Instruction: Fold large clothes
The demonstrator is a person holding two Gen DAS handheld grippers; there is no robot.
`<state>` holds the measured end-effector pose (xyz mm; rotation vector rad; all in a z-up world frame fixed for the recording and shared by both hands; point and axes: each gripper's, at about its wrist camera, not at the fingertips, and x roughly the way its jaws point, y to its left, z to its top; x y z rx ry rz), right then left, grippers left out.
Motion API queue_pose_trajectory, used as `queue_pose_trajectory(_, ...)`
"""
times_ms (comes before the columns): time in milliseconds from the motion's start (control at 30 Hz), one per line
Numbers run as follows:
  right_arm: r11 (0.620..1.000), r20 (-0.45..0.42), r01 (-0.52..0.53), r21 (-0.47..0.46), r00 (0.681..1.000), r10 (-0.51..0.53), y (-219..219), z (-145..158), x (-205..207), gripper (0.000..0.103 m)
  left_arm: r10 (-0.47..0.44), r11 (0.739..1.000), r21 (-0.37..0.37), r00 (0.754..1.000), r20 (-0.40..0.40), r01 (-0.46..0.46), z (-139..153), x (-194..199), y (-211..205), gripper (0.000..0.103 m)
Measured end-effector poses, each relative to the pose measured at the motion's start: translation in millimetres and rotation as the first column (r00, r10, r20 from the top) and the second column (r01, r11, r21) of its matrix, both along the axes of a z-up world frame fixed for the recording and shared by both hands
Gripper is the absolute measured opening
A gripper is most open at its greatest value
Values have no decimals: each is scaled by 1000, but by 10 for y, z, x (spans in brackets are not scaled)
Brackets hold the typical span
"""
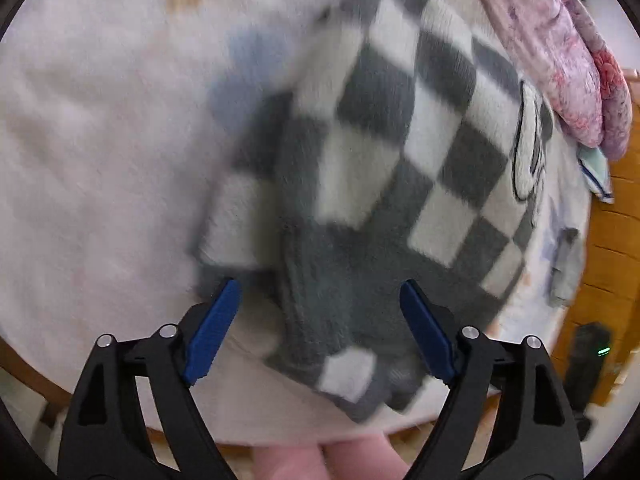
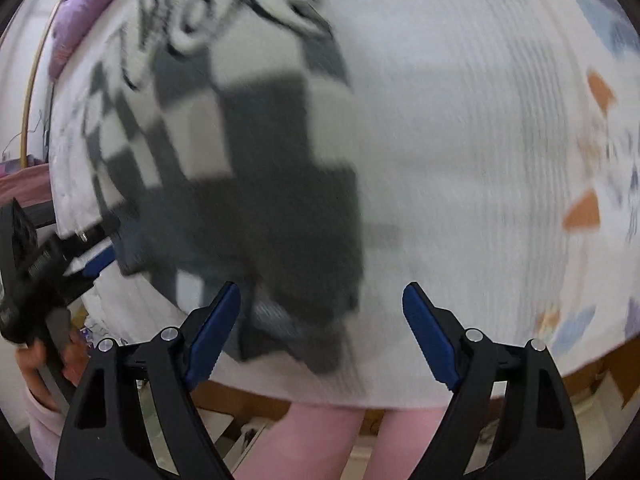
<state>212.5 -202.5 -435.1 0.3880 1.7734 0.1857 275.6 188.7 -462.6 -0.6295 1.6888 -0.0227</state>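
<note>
A grey-and-white checkered fleece garment (image 1: 384,184) lies in a folded heap on a white bed cover (image 1: 100,160). It has black-outlined lettering along one side (image 2: 192,28). My left gripper (image 1: 320,285) hovers open over the garment's near dark-grey end, with nothing pressed between its blue pads. My right gripper (image 2: 322,289) is open too, above the garment's near corner (image 2: 288,332), pads clear of the cloth. In the blurred right wrist view, the left gripper (image 2: 100,246) shows at the garment's left edge, held by a hand (image 2: 36,364).
A pink floral quilt (image 1: 560,60) is bunched at the bed's far right and purple bedding (image 2: 88,0) lies beyond the garment. The person's pink trouser legs (image 2: 320,440) stand against the bed's near edge. Wooden boards (image 1: 612,260) and a black device with a green light (image 1: 592,356) are beside the bed.
</note>
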Motion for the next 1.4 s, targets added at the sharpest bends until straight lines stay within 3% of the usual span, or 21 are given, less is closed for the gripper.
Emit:
queue_pose_trajectory(33,1000,-16,11,5,1000,-11,-17,-14,-45,80,16,1000,-18,999,-42,-17,-61,-33,-7,33)
queue_pose_trajectory(67,999,-27,29,21,999,-29,-30,-9,-87,80,35,999,-15,997,-71,-36,-105,-67,-2,16)
queue_pose_trajectory(100,998,-29,47,43,999,-46,-34,3,-112,80,50,999,-16,996,-73,-51,-125,-98,6,12)
queue_pose_trajectory(167,991,-39,89,96,996,-85,-19,-2,-143,80,62,998,-22,997,-47,-63,-99,-159,23,10)
queue_pose_trajectory(300,979,-52,153,136,988,-147,72,-11,-156,80,-13,1000,1,1000,24,13,280,-198,-5,10)
queue_pose_trajectory(333,983,-28,141,115,990,-138,107,14,-165,80,-24,1000,4,999,40,24,407,-208,12,10)
queue_pose_trajectory(467,996,115,-80,47,991,75,549,240,-229,80,34,997,-71,997,75,-29,777,-231,192,10)
queue_pose_trajectory(533,981,239,-191,-20,952,190,749,401,-291,86,25,996,-82,996,86,-18,894,-184,218,10)
queue_pose_trajectory(667,880,398,-398,-259,786,472,1217,566,-468,87,-23,997,-71,994,106,31,1056,-151,165,10)
queue_pose_trajectory(733,833,425,-442,-334,718,551,1379,483,-524,87,-49,997,-54,992,114,55,1104,-128,128,10)
queue_pose_trajectory(767,788,421,-477,-389,669,613,1508,384,-544,87,-52,997,-51,992,114,58,1117,-125,105,10)
queue_pose_trajectory(867,724,454,-460,-514,570,685,1640,179,-541,84,-77,996,-30,989,126,82,1142,-140,141,10)
queue_pose_trajectory(900,701,430,-460,-546,565,705,1660,86,-506,76,-87,996,-20,988,127,91,1149,-147,140,10)
queue_pose_trajectory(933,694,404,-462,-553,580,708,1657,10,-451,54,-100,995,-6,987,127,101,1149,-133,125,10)
queue_pose_trajectory(967,735,404,-441,-515,632,662,1570,-13,-375,30,-117,993,13,985,126,116,1134,-126,103,10)
queue_pose_trajectory(1000,805,416,-418,-420,700,581,1439,-4,-324,14,-137,990,35,983,123,134,1114,-128,87,10)
queue_pose_trajectory(1033,899,388,-359,-249,814,432,1278,30,-186,10,-164,985,63,979,121,158,1084,-148,72,10)
queue_pose_trajectory(1100,954,351,-287,-90,887,300,1051,152,-117,9,-206,976,94,970,127,195,1058,-166,41,10)
queue_pose_trajectory(1233,950,256,-309,-33,917,307,902,289,-221,9,-260,963,93,962,86,253,866,-295,46,10)
queue_pose_trajectory(1300,967,209,-255,18,946,246,825,226,-230,9,-301,948,127,952,48,293,643,-404,50,10)
queue_pose_trajectory(1400,948,153,-317,-23,936,317,1061,9,-348,9,-348,916,210,937,-15,343,264,-497,69,10)
